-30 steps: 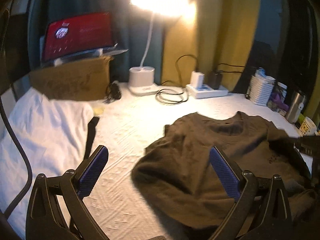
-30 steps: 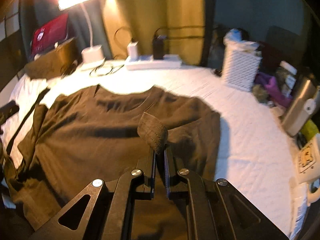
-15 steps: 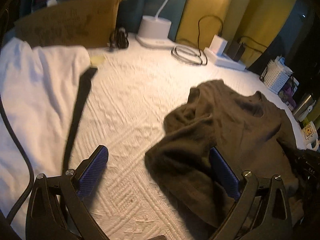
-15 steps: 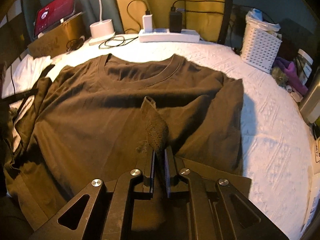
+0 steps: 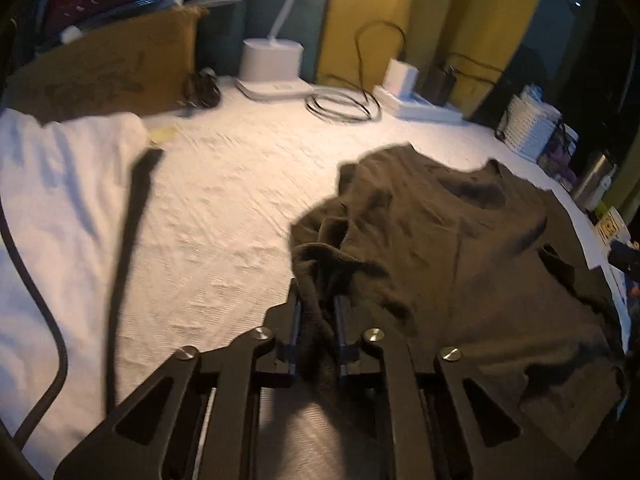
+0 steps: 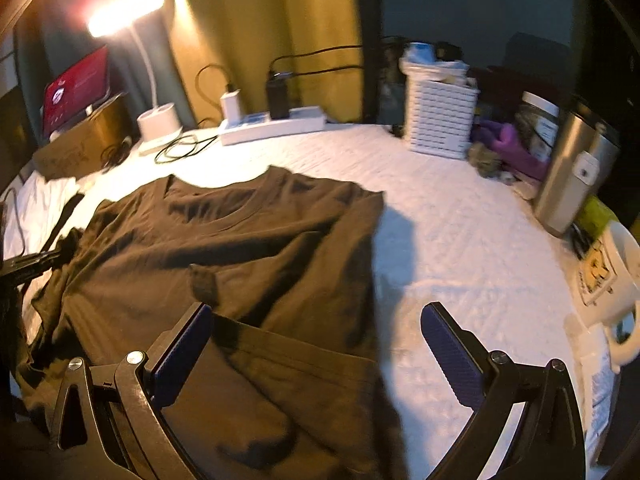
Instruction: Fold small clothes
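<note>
Shirt (image 6: pixel 248 256), dark brown, lies spread on the white bed (image 6: pixel 460 248), collar toward the far edge where the lamp (image 6: pixel 160 126) and power strip (image 6: pixel 276 124) stand. Your left tool (image 5: pixel 316 300) has just been closing, and its jaws now stand pressed together on a bunched fold of the shirt's rim, on the side of the shirt nearest the white cloth (image 5: pixel 60 200); the fabric sticks up between the fingers and droops over them. Your right tool (image 6: pixel 316 344) has just been opening, and its jaws are now spread wide with nothing between the blue pads (image 6: pixel 452 360); one pad hangs over the shirt, the other over bare bed beside the shirt's right side. A sleeve is folded inward across the body on that side, its cuff lying flat just beyond the left pad. A black strap (image 5: pixel 132 240) runs along the border of the white cloth. Along the bed's right edge stand a white basket (image 6: pixel 440 120), a steel flask (image 6: pixel 572 176) and a mug (image 6: pixel 612 280), all apart from the shirt.
</note>
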Motion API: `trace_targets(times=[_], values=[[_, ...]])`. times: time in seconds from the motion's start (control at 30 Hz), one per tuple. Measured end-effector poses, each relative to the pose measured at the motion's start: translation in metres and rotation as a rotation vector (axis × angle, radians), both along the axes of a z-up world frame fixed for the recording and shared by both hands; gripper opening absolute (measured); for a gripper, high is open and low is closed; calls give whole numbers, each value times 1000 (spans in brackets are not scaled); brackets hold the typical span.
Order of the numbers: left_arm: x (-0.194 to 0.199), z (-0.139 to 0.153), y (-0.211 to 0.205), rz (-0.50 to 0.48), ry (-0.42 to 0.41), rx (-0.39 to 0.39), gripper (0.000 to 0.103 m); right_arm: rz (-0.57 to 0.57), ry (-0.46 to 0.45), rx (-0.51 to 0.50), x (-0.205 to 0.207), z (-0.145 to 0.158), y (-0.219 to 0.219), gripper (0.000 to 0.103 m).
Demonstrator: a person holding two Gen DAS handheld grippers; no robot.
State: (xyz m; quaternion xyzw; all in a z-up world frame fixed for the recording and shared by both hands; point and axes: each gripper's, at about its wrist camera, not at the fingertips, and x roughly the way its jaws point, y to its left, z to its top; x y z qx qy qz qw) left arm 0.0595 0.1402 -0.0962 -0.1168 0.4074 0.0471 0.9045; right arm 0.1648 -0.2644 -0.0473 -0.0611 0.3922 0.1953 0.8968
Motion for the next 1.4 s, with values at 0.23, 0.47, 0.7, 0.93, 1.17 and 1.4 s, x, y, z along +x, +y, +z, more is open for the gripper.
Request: trace_targets(times=[0.23,0.47,0.7,0.93,1.17,1.4], values=[[-14,33,23,85,-82,70,11,-39,-23,29,-4,5,-24,103],[-12,57,21,87,-123,104,10,-55,-34,59,-10,7,-36,103],[21,70,-37,-96,-136,108,10,-70,-34,79,-11,4,-45,103],[74,38,-88,-263,9,45,12,-100,-24,89,-11,-2,-60,103],[56,37,-112,-381,32,-48,62,-128,-14,84,-10,-7,-72,103],[27,42,-70,-288,50,-30,63,-130,-9,82,-11,-11,-67,103]])
